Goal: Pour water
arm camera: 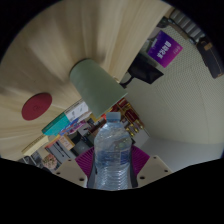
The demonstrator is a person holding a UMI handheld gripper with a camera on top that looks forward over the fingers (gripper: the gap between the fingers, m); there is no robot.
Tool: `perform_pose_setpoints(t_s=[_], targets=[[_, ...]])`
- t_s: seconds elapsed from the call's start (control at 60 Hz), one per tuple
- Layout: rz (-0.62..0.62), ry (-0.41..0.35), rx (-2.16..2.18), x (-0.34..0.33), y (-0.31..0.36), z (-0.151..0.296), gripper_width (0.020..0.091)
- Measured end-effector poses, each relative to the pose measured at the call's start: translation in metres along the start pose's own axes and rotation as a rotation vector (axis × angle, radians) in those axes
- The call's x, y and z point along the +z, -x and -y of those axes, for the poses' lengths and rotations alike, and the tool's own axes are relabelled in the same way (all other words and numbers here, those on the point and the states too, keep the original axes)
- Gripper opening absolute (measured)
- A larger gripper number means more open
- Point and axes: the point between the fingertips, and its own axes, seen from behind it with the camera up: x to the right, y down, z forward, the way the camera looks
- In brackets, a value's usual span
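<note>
A clear plastic water bottle with a white cap (112,150) stands upright, pinched between the gripper (113,163)'s purple pads. At eleven o'clock beyond it waits a pale green cup (97,82). Pouring appears not yet begun; the cap seems on.

A: What does your lighting look like?
B: You get soft, even, moderately bright light. Faint highlights sit on the water bottle (112,150); shadows stay weak.
A: And distortion?
B: You see strong fisheye curvature: table (40,70) lines bow outward, and distant clutter looks soft.
</note>
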Motion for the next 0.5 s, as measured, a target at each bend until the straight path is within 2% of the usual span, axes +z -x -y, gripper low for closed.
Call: perform_pose_setpoints(t_s=[0.133,0.15,0.25,0.267,0.333,0.35,0.367,0.433,0.45,0.467,0.5], targets=[[-0.004,-0.005,0.072,0.003,0.002,-0.006,0.0505],[-0.014,-0.001,0.116,-0.015,-0.008,-0.010,0.0505],[-0.087,0.067,0.656,-0.008,-0.030,-0.051,0.0504],[-0.124,0.092,0.782,-0.022,-0.032,-0.055,0.0499],[-0.111,0.077,1.293,-0.016,-0.037,-0.080,0.0501],[-0.179,0.080,1.441,-0.037,-0.035,-0.077,0.0504],[-0.149,0.049,1.562,-0.027,-0.039,-0.086,0.0503],[-0.113,-0.012,2.068,-0.031,-0.026,-0.072,0.0505],[-0.128,-0.020,2.180,-0.042,-0.015,-0.056,0.0504],[-0.168,-0.034,2.274,-0.050,-0.009,-0.070,0.0505],[-0.111,-0.058,2.371,-0.033,-0.007,-0.066,0.0502]])
